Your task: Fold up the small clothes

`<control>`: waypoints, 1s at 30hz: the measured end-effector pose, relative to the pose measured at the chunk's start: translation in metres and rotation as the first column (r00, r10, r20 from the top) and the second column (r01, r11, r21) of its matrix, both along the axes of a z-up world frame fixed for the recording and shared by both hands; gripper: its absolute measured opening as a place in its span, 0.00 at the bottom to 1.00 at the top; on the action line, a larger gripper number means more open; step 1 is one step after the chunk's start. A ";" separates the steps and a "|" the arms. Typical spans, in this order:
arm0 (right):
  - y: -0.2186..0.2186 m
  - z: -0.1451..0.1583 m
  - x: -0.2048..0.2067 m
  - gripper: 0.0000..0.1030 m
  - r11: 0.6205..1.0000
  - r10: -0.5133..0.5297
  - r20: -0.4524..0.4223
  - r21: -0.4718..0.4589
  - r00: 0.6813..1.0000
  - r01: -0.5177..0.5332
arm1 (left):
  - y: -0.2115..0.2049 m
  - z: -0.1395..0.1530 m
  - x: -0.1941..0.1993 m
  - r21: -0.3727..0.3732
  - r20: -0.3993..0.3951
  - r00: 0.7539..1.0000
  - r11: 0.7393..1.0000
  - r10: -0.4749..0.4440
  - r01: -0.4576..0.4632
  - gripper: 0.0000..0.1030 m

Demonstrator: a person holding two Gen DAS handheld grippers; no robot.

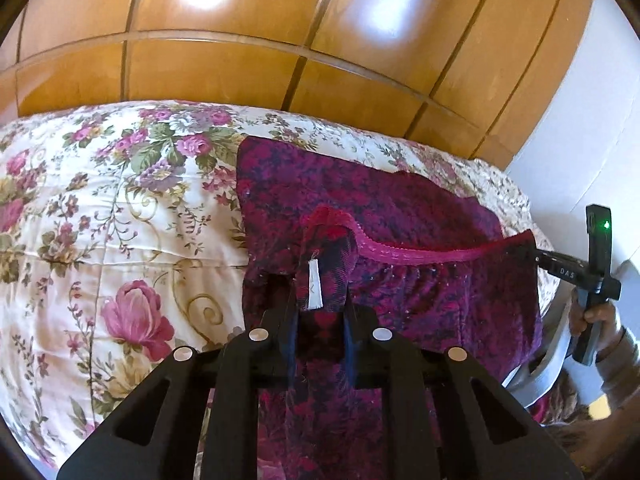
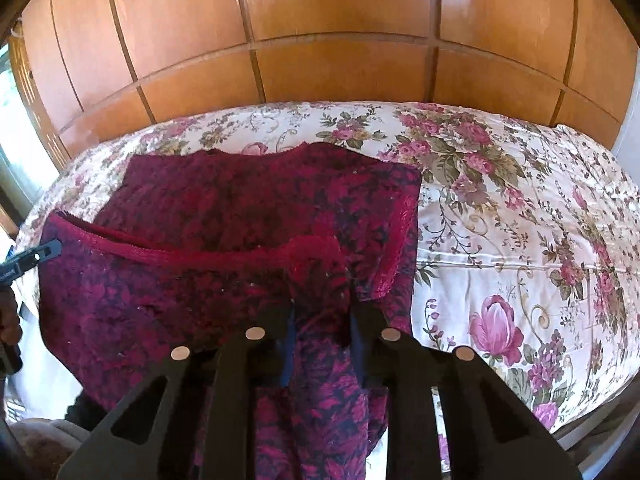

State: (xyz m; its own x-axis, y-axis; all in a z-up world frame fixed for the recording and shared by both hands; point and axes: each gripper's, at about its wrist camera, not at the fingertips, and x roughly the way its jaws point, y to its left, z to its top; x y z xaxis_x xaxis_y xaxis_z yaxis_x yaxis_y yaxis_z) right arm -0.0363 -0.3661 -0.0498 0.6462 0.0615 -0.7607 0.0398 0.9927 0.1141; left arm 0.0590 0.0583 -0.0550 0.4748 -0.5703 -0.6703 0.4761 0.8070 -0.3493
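Two claws: left gripper point(image 1: 320, 300) and right gripper point(image 2: 322, 300) each pinch a bunched end of the garment's point(image 1: 400, 208) pink waistband point(image 1: 420, 254).
Garment: lifted between the claws; far part lies ahead on the floral bedspread point(image 1: 120, 208).
Risk: uneven pull could slip the thin hem free and skew the fold.
Hidden: cloth hanging below the claws is cut off; pad contact is buried in fabric.

I count one magenta floral garment point(image 1: 400, 216), one white label point(image 1: 315, 284) on it, one floral bedspread point(image 1: 100, 200), my two grippers point(image 1: 320, 300) point(image 2: 322, 308).
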 end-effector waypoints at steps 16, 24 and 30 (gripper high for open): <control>-0.020 0.038 0.049 0.20 0.996 -0.057 0.094 0.074 0.994 0.051 | -0.009 0.037 0.054 -0.002 0.091 0.995 0.999 0.043 -0.043 0.14; -0.031 0.024 0.110 0.20 0.993 -0.113 0.084 0.045 0.990 0.110 | -0.027 0.025 0.116 0.017 0.073 0.992 0.994 0.103 -0.104 0.14; -0.042 0.008 0.141 0.20 0.985 -0.168 0.064 0.048 0.984 0.165 | -0.043 0.011 0.153 0.064 0.060 0.991 0.990 0.122 -0.126 0.14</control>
State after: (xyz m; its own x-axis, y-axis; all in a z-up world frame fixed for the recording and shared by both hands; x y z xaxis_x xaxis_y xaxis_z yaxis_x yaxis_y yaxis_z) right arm 0.1049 -0.4084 -0.0420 0.6997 -0.0206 -0.7141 0.1953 0.9670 0.1635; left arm 0.2122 0.0157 -0.0438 0.5769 -0.4586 -0.6759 0.3877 0.8821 -0.2676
